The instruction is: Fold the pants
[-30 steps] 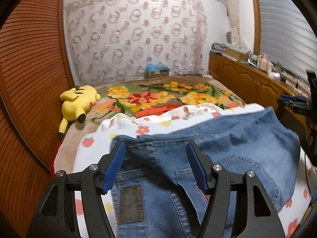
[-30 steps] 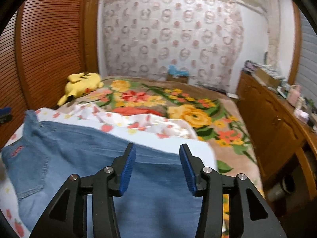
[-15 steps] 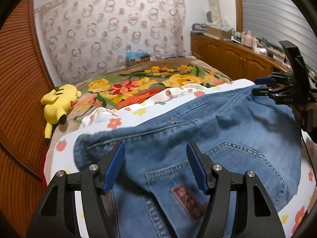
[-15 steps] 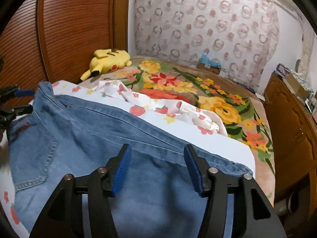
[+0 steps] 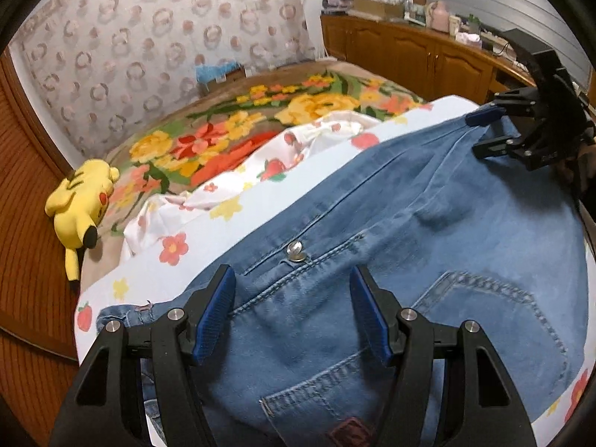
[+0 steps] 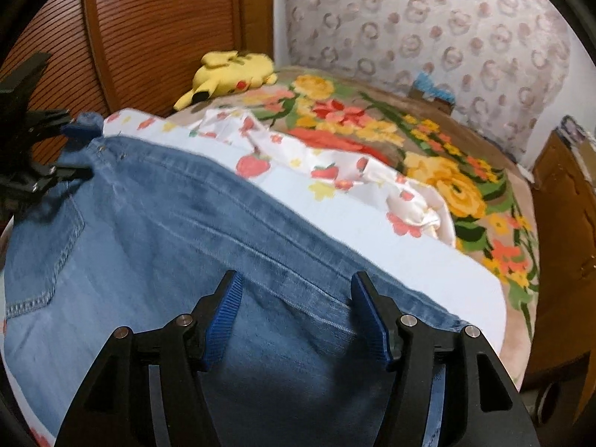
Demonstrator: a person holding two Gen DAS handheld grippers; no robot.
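Jeans (image 5: 391, 223) spread beneath both open tongs: left (image 5: 292, 314), right (image 6: 296, 316).

From the left wrist view we look forward between the left gripper (image 5: 292, 311) fingers, low and close over the waistband end of the jeans (image 5: 409, 246), facing up the bed and toward the wooden cabinets (image 5: 421, 56) on the right. The right gripper (image 5: 488, 132) shows at that view's right edge. From the right wrist view we look along the right gripper (image 6: 296, 314), just as near to the denim (image 6: 167, 231), facing the slatted wooden wall (image 6: 156, 26); the left gripper (image 6: 72, 149), blurred, probably sits at the far corner. Both views share the jeans, the Pikachu plush (image 5: 80, 201) (image 6: 232, 72), the floral blanket (image 5: 298, 106) (image 6: 428, 138) and the ring-patterned curtain (image 5: 167, 48) (image 6: 428, 18).
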